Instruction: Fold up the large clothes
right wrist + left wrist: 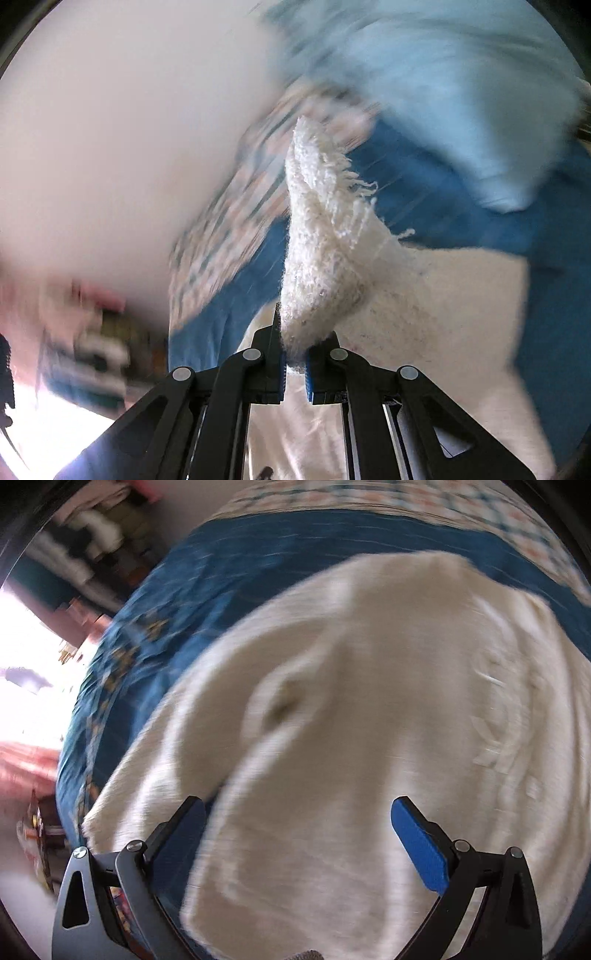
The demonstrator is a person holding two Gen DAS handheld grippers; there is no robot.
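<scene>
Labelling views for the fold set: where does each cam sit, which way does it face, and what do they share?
Left wrist: on the left gripper, facing steeply down at the cream knit garment spread on a blue bedspread; its own two blue-padded jaws show, wide apart with nothing between them.
Right wrist: on the right gripper, facing obliquely down along the bed; its jaws are clamped on a fringed corner of the garment.
Shared: the garment and the bedspread.

blue bedspread (258,565), pale wall (122,122) (bright window glare)
</scene>
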